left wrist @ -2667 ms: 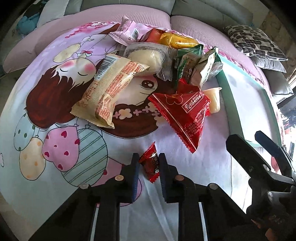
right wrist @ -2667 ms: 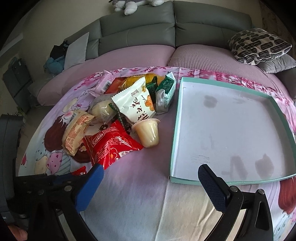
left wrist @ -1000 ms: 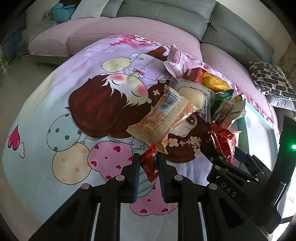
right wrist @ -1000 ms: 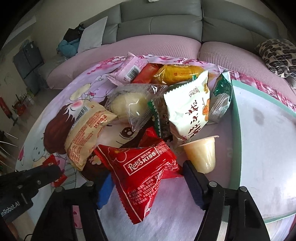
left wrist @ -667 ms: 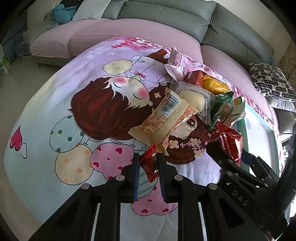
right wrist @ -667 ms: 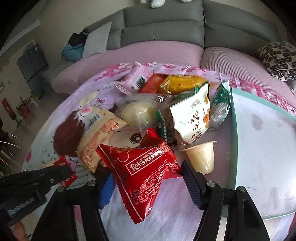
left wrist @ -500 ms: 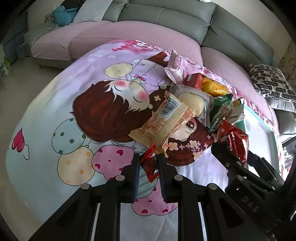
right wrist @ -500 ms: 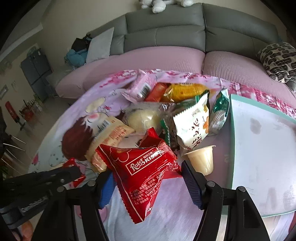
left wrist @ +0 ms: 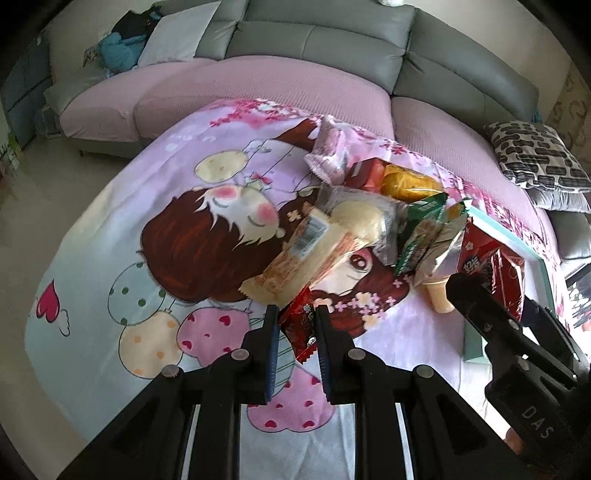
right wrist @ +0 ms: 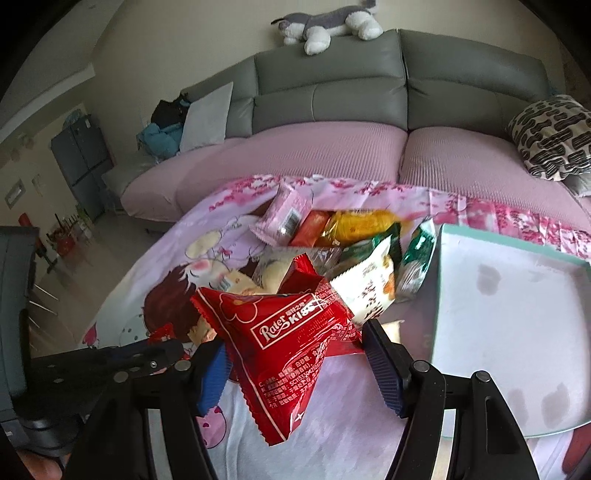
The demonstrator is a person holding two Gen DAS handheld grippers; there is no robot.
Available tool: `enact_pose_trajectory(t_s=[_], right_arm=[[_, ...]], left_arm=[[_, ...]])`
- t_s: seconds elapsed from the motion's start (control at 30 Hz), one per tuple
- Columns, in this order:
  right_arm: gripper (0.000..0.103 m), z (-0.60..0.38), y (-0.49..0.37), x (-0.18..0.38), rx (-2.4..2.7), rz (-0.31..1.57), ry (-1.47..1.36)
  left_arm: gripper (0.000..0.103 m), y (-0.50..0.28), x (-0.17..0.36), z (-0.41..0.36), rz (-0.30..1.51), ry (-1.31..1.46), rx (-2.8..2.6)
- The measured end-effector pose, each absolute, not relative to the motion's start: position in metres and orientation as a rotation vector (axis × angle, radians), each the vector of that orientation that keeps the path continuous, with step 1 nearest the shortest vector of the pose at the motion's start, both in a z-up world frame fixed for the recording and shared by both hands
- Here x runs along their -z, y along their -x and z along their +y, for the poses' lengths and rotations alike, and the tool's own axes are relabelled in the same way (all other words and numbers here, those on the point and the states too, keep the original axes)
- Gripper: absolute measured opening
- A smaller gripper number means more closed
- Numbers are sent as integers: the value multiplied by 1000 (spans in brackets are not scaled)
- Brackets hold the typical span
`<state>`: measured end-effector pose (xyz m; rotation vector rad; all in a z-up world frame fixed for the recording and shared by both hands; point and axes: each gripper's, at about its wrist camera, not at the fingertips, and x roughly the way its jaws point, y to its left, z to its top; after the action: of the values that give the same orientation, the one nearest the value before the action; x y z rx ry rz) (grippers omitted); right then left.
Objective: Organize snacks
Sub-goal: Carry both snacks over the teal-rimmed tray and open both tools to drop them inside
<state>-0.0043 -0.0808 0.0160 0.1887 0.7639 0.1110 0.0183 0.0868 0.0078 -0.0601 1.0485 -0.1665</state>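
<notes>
My left gripper is shut on a small red snack packet and holds it above the cartoon blanket. My right gripper is shut on a large red Rater Kiss bag, lifted off the blanket; that bag also shows at the right of the left wrist view. The snack pile lies behind: a beige packet, a clear-wrapped bun, a white-and-orange bag, green packets, a yellow packet, a pink packet and a jelly cup. The teal-rimmed tray lies at the right.
A grey and pink sofa curves behind the blanket. A patterned cushion sits at the right. A plush toy lies on the sofa back. The floor drops off to the left.
My right gripper closed on the large red bag and has lifted it up off the blanket. Both grippers have risen and pulled back, the left still holding its small red packet.
</notes>
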Motion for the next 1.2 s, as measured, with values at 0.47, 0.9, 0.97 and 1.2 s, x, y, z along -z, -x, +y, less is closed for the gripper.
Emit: enact_pose_trajectory(t_s=[0.47,0.9,0.97,1.2], right_arm=[[70,-149,22,-50,90,654,-222],[70,-244,44,-57,291,614,-332],[70,-255,46,-56,317,610,-342],[70,-302,51,-44,408,621,-388]], left_arm=[[20,-23,-50,34,985,-9,231],[20,-36,-74,-62,916,-104,373],[20,-40,-73,-80,909,-114,401],[20,-55,-59,-130,881,-150,443]])
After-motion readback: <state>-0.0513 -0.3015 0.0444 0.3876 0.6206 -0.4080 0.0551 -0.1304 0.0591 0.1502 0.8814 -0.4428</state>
